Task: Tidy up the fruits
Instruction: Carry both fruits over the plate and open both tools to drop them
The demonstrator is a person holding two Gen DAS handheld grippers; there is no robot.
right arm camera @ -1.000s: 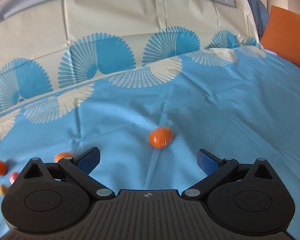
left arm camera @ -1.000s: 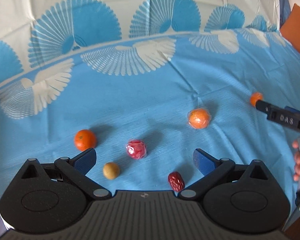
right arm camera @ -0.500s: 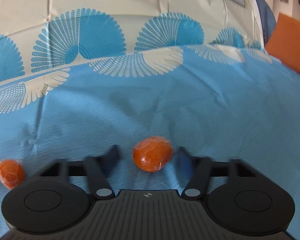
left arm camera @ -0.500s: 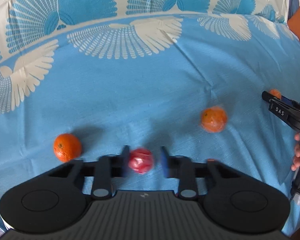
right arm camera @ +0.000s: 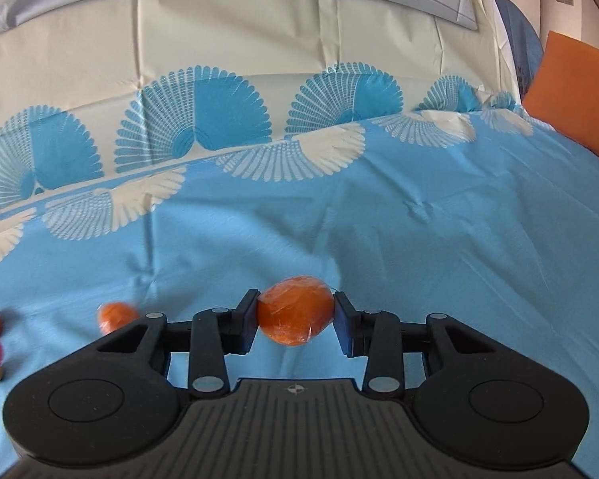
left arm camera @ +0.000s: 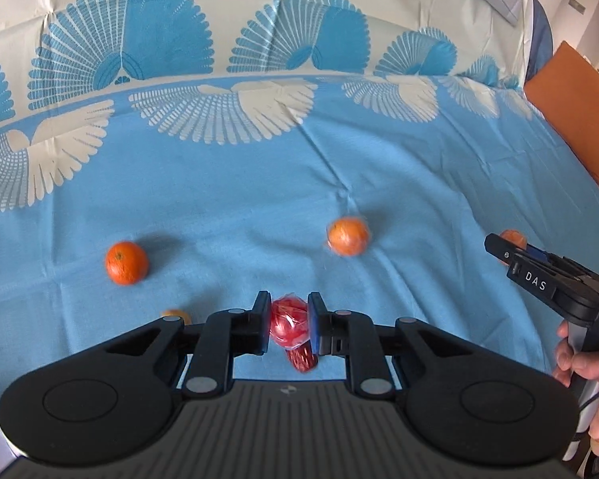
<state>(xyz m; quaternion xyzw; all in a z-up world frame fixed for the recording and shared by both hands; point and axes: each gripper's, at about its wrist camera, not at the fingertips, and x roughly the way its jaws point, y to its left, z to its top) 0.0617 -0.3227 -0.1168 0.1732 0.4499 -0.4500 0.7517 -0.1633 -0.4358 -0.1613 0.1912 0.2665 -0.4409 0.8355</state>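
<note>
My left gripper (left arm camera: 288, 325) is shut on a red plastic-wrapped fruit (left arm camera: 288, 322) and holds it just above the blue cloth. A dark red date (left arm camera: 302, 357) lies below it. A bare orange (left arm camera: 126, 262), a wrapped orange (left arm camera: 348, 236) and a small tan fruit (left arm camera: 175, 314) lie on the cloth. My right gripper (right arm camera: 295, 319) is shut on a wrapped orange fruit (right arm camera: 295, 310); it also shows at the right of the left wrist view (left arm camera: 539, 275). Another wrapped orange (right arm camera: 116, 316) lies to its left.
The blue and white patterned cloth (left arm camera: 259, 183) covers the whole surface and rises at the back. An orange cushion (left arm camera: 575, 119) stands at the far right. A hand (left arm camera: 579, 359) holds the right gripper's handle.
Both grippers moved forward over their fruits and closed: the left on the red wrapped fruit, the right on the wrapped orange fruit. Both fruits now look lifted off the cloth.
</note>
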